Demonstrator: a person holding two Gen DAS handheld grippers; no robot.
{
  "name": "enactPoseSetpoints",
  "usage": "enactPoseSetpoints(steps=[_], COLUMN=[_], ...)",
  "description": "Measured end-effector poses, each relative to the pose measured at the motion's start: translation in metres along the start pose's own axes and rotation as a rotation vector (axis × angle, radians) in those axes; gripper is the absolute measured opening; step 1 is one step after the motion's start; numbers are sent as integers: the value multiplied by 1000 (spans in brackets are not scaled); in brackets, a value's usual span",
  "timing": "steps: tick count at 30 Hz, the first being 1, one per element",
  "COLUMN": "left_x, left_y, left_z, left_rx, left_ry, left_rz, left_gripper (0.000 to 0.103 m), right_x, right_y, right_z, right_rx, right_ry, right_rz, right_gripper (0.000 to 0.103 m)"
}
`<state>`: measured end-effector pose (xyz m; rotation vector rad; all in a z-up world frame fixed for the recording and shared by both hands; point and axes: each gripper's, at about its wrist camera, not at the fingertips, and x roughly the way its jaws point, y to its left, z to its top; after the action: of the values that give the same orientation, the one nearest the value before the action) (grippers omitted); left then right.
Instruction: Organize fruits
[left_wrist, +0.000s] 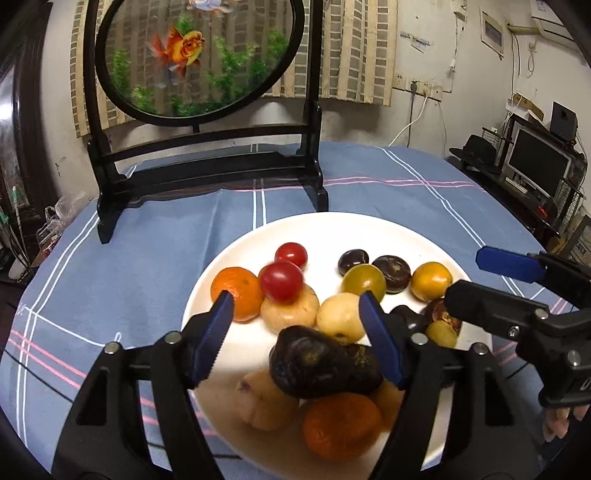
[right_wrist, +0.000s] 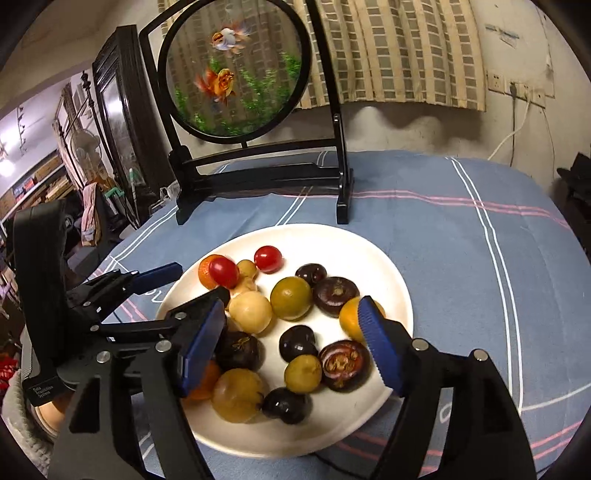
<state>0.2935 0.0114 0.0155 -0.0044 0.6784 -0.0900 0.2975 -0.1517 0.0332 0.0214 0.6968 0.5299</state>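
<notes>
Both claws are seen wide open over the near side of the white plate, and nothing is held by either. No earlier picture is given, so only this state is told.

Between the blue fingers of the left claw a dark elongated fruit is found; it is not pressed by the pads. Its long axis is laid roughly across the picture, left to right, on top of other fruits. Under it one orange fruit and one pale fruit are seen.

In front of the right claw six dark round fruits can be counted, among them a ridged one just beside the right finger.

Further on the plate, two red cherry tomatoes are placed, one of them resting on other fruit.

Behind the plate, on the blue checked cloth of the worktop, one round goldfish screen is stood upright in a black frame.
</notes>
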Motion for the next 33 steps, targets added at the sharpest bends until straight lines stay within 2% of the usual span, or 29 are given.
enactPoseSetpoints(steps=[1, 3, 5, 6, 9, 12, 14, 17, 23, 27, 31, 33], left_x=[-4, -18, -30, -38, -59, -79, -90, -102, -108, -107, -106, -108], left_y=[0, 1, 0, 0, -1, -5, -6, -9, -9, -14, -20, -26], left_z=[-2, -8, -15, -21, -37, -54, -64, -77, -92, -95, -95, -95], left_rx=[-5, -15, -10, -12, -31, -35, -46, -59, -105, -93, -59, -23], left_ry=[-5, -22, -31, -37, -51, -63, -77, -66, -29, -15, 3, -9], left_rz=[-1, 7, 19, 24, 17, 35, 47, 52, -22, -28, 16, 85], left_gripper=[85, 91, 94, 96, 99, 101, 101, 101, 101, 101, 101, 101], right_x=[-3, -9, -21, -28, -50, -68, -75, -82, -93, -95, -90, -90], right_y=[-1, -1, 0, 1, 5, 9, 13, 18, 23, 25, 26, 26], right_z=[-2, -8, -16, -20, -36, -58, -73, -87, -102, -105, -106, -107], right_rx=[13, 39, 60, 69, 82, 80, 66, 37, 12, 8, 8, 7], right_ry=[5, 15, 12, -2, -39, -70, -69, -46, -56, -74, -47, -40], right_rz=[6, 10, -3, -13, -38, -97, -132, -133, -157, -168, -175, -179], right_gripper=[76, 78, 96, 99, 100, 102, 102, 102, 102, 102, 102, 102])
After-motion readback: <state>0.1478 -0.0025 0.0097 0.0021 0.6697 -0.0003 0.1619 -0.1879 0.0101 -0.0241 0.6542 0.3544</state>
